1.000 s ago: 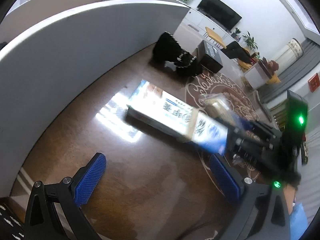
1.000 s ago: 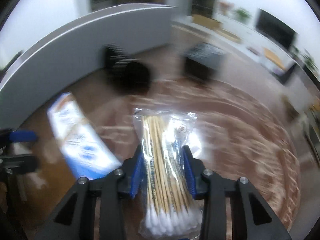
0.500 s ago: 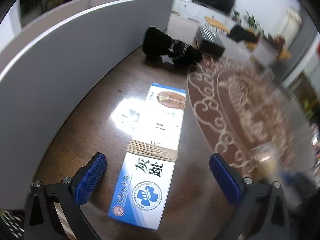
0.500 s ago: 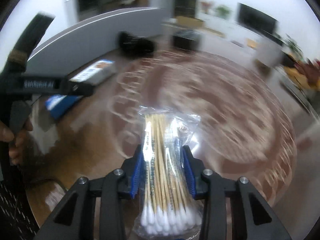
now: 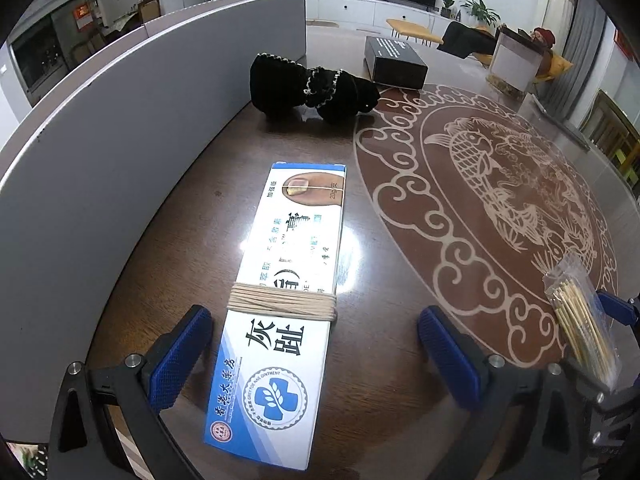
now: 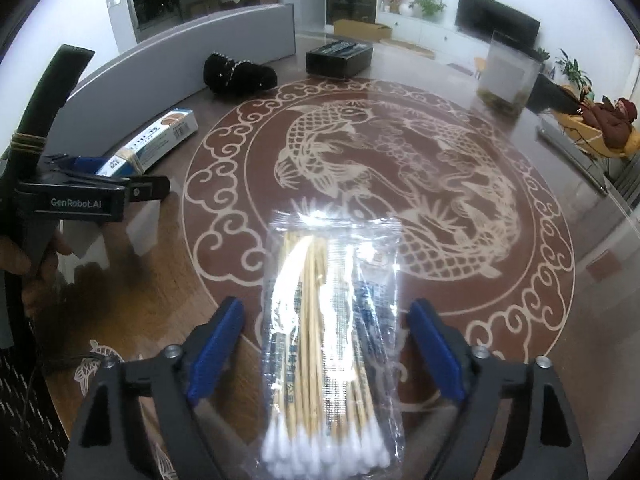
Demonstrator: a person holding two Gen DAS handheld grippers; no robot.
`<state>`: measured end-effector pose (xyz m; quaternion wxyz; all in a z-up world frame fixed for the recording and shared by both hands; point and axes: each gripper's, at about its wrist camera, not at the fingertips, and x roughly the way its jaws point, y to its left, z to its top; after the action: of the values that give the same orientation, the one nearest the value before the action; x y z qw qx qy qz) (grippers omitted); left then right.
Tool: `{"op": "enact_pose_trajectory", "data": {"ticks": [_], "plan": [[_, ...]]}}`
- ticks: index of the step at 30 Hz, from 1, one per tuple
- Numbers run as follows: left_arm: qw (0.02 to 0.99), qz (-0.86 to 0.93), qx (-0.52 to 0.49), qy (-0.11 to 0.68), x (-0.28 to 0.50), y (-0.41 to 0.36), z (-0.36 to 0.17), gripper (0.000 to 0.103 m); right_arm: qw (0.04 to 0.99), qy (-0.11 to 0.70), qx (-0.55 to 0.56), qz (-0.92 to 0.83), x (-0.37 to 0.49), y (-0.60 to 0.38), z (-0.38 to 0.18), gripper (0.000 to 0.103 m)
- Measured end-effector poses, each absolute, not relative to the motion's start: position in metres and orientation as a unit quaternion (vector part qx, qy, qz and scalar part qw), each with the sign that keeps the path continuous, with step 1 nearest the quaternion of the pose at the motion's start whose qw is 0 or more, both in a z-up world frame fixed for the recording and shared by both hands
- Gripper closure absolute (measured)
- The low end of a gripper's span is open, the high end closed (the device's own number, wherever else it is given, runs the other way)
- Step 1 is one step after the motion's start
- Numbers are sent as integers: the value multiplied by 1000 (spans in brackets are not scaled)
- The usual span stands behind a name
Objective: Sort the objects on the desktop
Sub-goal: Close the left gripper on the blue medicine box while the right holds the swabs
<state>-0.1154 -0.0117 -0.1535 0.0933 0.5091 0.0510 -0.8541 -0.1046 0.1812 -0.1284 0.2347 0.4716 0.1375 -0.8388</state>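
A clear bag of cotton swabs [image 6: 330,322] lies flat on the brown table between the open fingers of my right gripper [image 6: 326,354], which no longer touch it. It also shows at the right edge of the left wrist view [image 5: 580,316]. A long blue and white ointment box [image 5: 286,300], bound with string, lies on the table between the open fingers of my left gripper [image 5: 316,360], untouched. The box also shows at the left of the right wrist view [image 6: 154,140].
A grey partition [image 5: 120,140] curves along the table's left side. A black fabric pouch [image 5: 312,88] and a black box [image 5: 394,60] sit at the far end. A clear container [image 6: 508,76] stands far right. The table carries a fish inlay [image 6: 392,176].
My right gripper has opened and let go of the cotton swab bag, which now lies on the table. My left gripper has swung to face the ointment box lengthwise.
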Motion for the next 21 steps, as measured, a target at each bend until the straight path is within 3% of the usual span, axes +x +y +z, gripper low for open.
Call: {"op": "enact_pose_trajectory", "data": {"ticks": [5,14,15,16,17,18,21], "plan": [[94,-853,510,50,-117,-11,-149,0,241,147,488,-826,-109,177,-132,0],[74,-847,525,40,-121,-8,-149,0,242,162,523,-801,-117,169,-131,0],[58,-851,521,29,-121,-5,-146,16,247,166,525,-797,-118,168,-130,7],[40,-858,513,15,-120,1,-142,42,253,169,519,-799,-117,167,-125,18],[27,-862,506,7,-119,5,-139,58,255,169,516,-800,-116,166,-120,57],[16,-862,506,-8,-119,10,-137,62,251,167,524,-797,-117,166,-117,73],[-13,-864,504,-13,-114,22,-132,62,246,167,516,-803,-111,168,-108,73]]}}
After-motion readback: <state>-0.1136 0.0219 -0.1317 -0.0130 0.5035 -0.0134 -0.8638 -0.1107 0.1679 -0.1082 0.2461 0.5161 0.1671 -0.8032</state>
